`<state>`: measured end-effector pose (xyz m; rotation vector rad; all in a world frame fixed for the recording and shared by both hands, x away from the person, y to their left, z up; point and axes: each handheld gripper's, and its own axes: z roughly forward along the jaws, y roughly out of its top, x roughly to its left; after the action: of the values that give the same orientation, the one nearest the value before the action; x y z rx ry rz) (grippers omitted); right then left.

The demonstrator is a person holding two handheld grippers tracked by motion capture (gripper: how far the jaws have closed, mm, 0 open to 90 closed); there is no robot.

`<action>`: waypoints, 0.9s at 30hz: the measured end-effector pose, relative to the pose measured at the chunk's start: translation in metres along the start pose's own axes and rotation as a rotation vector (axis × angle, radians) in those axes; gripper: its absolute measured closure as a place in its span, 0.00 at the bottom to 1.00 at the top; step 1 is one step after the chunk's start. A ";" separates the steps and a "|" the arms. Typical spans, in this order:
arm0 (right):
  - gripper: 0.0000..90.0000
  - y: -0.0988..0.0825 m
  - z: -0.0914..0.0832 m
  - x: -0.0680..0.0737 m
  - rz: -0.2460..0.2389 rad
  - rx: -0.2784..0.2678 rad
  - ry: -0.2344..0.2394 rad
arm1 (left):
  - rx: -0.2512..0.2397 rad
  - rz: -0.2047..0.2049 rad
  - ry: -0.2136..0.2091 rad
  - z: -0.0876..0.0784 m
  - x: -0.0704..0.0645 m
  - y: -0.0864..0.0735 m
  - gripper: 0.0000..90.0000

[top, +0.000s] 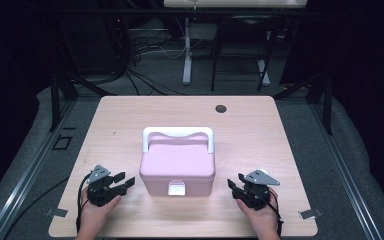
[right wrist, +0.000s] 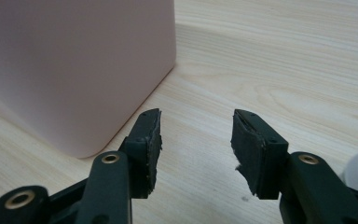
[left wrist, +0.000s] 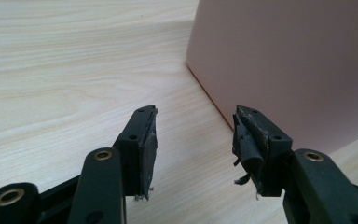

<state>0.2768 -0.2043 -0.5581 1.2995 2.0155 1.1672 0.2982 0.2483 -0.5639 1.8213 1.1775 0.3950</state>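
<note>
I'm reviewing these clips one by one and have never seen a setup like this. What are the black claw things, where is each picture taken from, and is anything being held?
A person sits at a wooden table and holds a hand-operated two-jaw gripper in each hand. The high view looks down from above: the left gripper and the right gripper sit either side of a pink box, which has a white handle and a white latch at the front. The other two pictures come from cameras riding on the grippers, looking along their black jaws. The left gripper view shows the box wall just beyond its jaws; the right gripper view shows it too. Both grippers are open, with bare table between the pads. Nothing is held.
</note>
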 end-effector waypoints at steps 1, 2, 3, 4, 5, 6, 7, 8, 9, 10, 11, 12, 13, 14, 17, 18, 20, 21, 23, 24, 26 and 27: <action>0.59 0.000 0.001 0.001 -0.004 0.007 0.001 | 0.003 0.004 0.001 0.001 -0.002 0.000 0.57; 0.59 0.001 0.003 0.002 -0.004 0.009 0.005 | 0.005 0.007 -0.007 0.002 -0.003 0.000 0.58; 0.60 0.001 0.004 0.004 -0.007 0.012 0.005 | 0.006 0.007 -0.014 0.003 -0.004 0.000 0.59; 0.60 0.001 0.006 0.005 -0.012 0.013 0.006 | 0.006 0.011 -0.022 0.005 -0.006 0.000 0.60; 0.61 0.002 0.007 0.006 -0.017 0.013 0.007 | 0.009 0.021 -0.038 0.006 -0.008 0.001 0.62; 0.62 0.002 0.008 0.008 -0.015 0.014 0.011 | 0.011 0.031 -0.047 0.008 -0.010 0.001 0.65; 0.65 0.003 0.009 0.009 -0.014 0.012 0.014 | 0.017 0.039 -0.042 0.009 -0.012 0.002 0.66; 0.66 0.004 0.010 0.009 -0.021 0.016 0.013 | 0.014 0.044 -0.045 0.011 -0.014 0.002 0.67; 0.67 0.005 0.011 0.011 -0.020 0.015 0.015 | 0.011 0.044 -0.045 0.013 -0.016 0.003 0.68; 0.68 0.006 0.011 0.012 -0.021 0.016 0.015 | 0.012 0.051 -0.048 0.014 -0.017 0.003 0.69; 0.69 0.007 0.012 0.013 -0.027 0.012 0.017 | 0.016 0.056 -0.052 0.014 -0.018 0.004 0.70; 0.69 0.007 0.012 0.013 -0.027 0.012 0.017 | 0.016 0.056 -0.052 0.014 -0.018 0.004 0.70; 0.69 0.008 0.014 0.015 -0.027 0.010 0.026 | 0.007 0.047 -0.059 0.016 -0.021 0.006 0.70; 0.69 0.008 0.014 0.015 -0.027 0.010 0.026 | 0.007 0.047 -0.059 0.016 -0.021 0.006 0.71; 0.68 0.009 0.019 0.015 -0.023 0.011 0.030 | -0.005 0.038 -0.044 0.016 -0.022 0.009 0.71; 0.68 0.009 0.019 0.015 -0.023 0.011 0.030 | -0.005 0.038 -0.044 0.016 -0.022 0.009 0.70; 0.66 0.009 0.022 0.015 -0.015 0.011 0.033 | -0.012 0.035 -0.043 0.017 -0.022 0.011 0.70; 0.66 0.010 0.023 0.016 -0.006 0.012 0.034 | -0.013 0.035 -0.038 0.017 -0.022 0.011 0.70; 0.65 0.010 0.025 0.018 -0.003 0.002 0.039 | -0.016 0.034 -0.031 0.018 -0.022 0.012 0.69; 0.65 0.010 0.025 0.018 -0.003 0.002 0.039 | -0.016 0.034 -0.031 0.018 -0.022 0.012 0.69; 0.65 0.011 0.028 0.022 -0.010 0.001 0.041 | -0.026 0.026 -0.032 0.019 -0.021 0.013 0.69; 0.65 0.011 0.028 0.022 -0.010 0.001 0.041 | -0.030 0.018 -0.034 0.019 -0.020 0.013 0.69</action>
<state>0.2940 -0.1714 -0.5620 1.2749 2.0496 1.1973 0.3085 0.2191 -0.5595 1.8073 1.1265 0.3887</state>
